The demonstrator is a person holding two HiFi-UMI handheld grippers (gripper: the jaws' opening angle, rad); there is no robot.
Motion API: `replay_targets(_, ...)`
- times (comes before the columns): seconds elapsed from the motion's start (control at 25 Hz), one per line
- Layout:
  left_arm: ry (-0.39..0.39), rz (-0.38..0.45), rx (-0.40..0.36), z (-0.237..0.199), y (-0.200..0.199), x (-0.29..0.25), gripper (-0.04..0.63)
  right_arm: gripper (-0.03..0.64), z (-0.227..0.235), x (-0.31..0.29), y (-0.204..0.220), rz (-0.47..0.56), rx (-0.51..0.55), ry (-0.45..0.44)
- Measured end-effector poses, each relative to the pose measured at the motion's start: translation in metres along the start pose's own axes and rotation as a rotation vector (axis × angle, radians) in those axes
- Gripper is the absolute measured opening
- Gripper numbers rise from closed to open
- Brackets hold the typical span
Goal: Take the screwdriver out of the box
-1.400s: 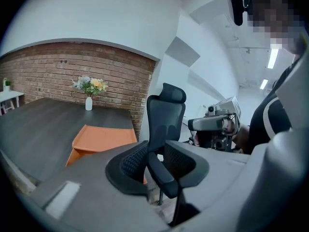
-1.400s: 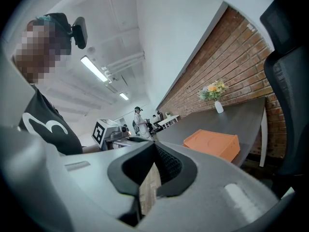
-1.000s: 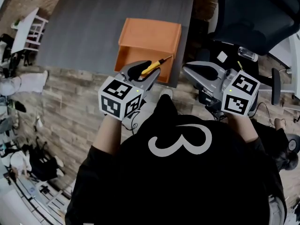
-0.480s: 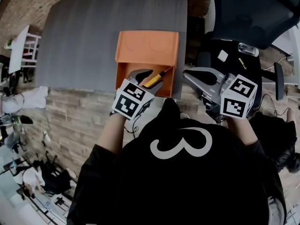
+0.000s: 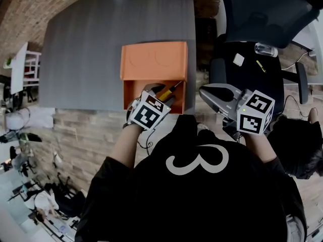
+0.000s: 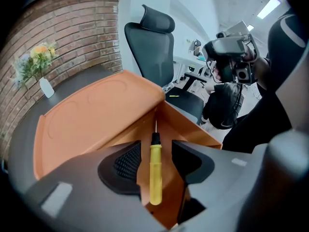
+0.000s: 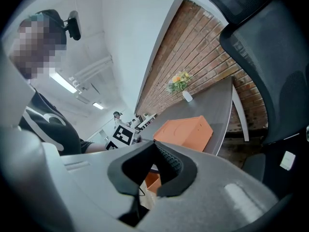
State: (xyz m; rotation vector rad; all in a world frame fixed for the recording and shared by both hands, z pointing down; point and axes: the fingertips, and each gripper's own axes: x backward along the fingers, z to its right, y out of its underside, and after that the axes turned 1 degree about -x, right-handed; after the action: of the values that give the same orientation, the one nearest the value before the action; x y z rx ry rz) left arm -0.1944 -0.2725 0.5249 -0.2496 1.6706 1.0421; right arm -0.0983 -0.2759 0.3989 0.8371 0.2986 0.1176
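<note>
Moved: my left gripper (image 6: 156, 149) sank into box (image 6: 91, 124), jaws just opened.
Grip: released; screwdriver (image 6: 155, 178) between, untouched.
To do: clamp, lift out.

Office: swivel chair (image 5: 272, 14), grey desk (image 5: 91, 49), brick wall (image 6: 72, 33).

One yellow screwdriver (image 6: 154, 173) is lying between the fingers (image 6: 124, 162) of the left gripper (image 5: 162, 92), inside one orange box (image 5: 151, 62). Two grippers are showing, counting the right gripper (image 5: 204, 92). Beyond the fingers, one office chair (image 6: 153, 45) and one flower vase (image 6: 47, 87) are standing.
</note>
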Motion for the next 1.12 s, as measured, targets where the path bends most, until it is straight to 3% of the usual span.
replay_targets(0.4,0.002,-0.074,-0.004,0.000,0.013,-0.018,0.183,0.002,0.015,0.008,0.007,0.014,-0.019,0.021)
replay_targets(0.76,-0.023,-0.090,-0.033,0.002,0.011,-0.017,0.109,0.002,0.017,0.011,0.010,0.009,-0.026,0.027)
replay_targets(1.12,-0.027,-0.079,-0.006,0.002,0.009,-0.019,0.104,0.002,0.019,0.012,0.016,-0.001,-0.036,0.032)
